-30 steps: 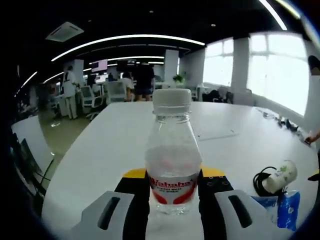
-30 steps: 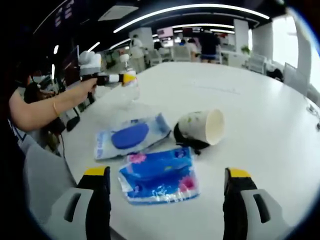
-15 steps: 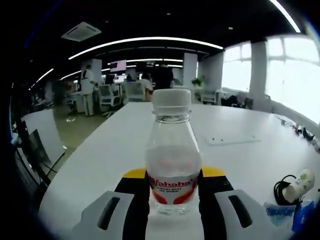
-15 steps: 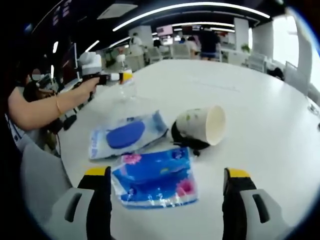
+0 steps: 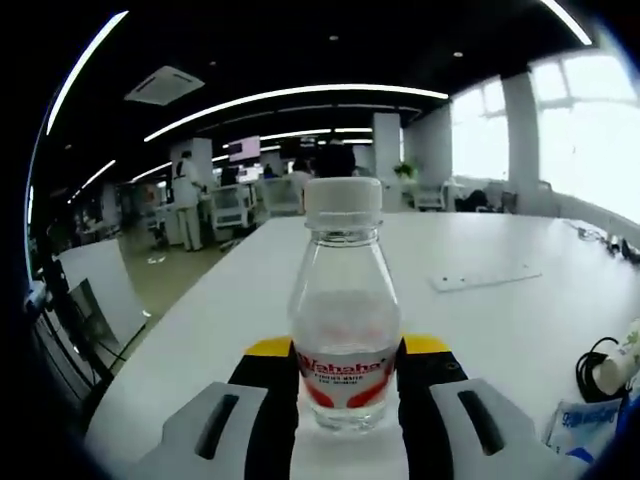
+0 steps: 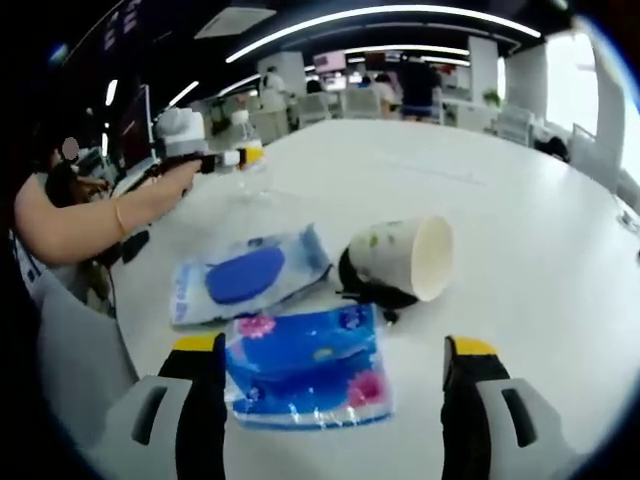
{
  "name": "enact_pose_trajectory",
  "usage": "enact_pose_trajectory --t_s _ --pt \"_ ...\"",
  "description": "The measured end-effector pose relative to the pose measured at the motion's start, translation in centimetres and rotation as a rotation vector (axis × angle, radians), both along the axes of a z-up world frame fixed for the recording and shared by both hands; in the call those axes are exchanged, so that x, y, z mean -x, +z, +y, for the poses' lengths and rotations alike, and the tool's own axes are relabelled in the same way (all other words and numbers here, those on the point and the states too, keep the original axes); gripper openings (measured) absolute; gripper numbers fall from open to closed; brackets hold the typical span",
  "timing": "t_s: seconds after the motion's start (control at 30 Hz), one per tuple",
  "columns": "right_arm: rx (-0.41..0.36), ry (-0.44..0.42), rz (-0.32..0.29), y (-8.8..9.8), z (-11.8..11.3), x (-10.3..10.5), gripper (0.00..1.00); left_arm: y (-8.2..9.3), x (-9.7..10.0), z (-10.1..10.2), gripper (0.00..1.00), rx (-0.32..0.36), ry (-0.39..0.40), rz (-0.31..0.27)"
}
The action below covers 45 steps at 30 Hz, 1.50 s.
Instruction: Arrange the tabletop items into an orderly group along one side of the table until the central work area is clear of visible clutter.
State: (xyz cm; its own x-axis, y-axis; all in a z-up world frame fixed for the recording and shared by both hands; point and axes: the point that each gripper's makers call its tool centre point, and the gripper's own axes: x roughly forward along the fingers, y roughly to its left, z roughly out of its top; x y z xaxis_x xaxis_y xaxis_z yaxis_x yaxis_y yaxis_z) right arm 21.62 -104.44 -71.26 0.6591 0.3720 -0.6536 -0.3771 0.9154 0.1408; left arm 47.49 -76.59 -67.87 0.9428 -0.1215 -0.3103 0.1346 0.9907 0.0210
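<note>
Left gripper view: the water bottle stands upright, its long axis vertical, white cap on top, pinched at its label band between the two yellow-tipped jaws of the left gripper, which are clenched on it.
Bottle's place: over the near edge of the white counter; whether its base touches the surface is hidden behind the jaws.
Right gripper view: the right gripper hangs with jaws spread wide and released, grasping nothing.
Key relation: the blue floral packet lies flat between and just ahead of those spread jaws, nearer the left one, its long axis running across the gap, not along it.
Nearer hand: the right, by far; the left is busy with the bottle well apart, at the counter's far-left edge.
Other clutter: a blue-printed pouch beyond the packet; a paper cup on its side, mouth to the right, resting against a black cable.
What this view adds: the person's forearm carrying the left gripper, and the whole cluster.
What the left view adds: the grip on the bottle up close.
</note>
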Motion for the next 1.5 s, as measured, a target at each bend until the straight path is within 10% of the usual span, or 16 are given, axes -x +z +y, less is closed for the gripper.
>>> enact_pose_trajectory --t_s 0.5,0.7,1.2,1.5 --pt "-0.003 0.002 -0.013 0.2 0.2 -0.4 0.86 -0.4 -0.7 0.2 0.37 0.009 -0.005 -0.066" --pt "-0.02 -0.007 -0.019 0.3 0.4 -0.5 0.85 -0.7 -0.6 -0.2 0.39 -0.084 -0.03 -0.069" --pt "-0.071 -0.01 -0.079 1.4 0.5 -2.1 0.85 1.1 -0.5 -0.6 1.0 0.011 -0.146 -0.111" --pt "-0.105 -0.021 -0.108 2.2 0.3 -2.6 0.84 1.6 1.0 0.2 1.0 -0.005 -0.214 -0.066"
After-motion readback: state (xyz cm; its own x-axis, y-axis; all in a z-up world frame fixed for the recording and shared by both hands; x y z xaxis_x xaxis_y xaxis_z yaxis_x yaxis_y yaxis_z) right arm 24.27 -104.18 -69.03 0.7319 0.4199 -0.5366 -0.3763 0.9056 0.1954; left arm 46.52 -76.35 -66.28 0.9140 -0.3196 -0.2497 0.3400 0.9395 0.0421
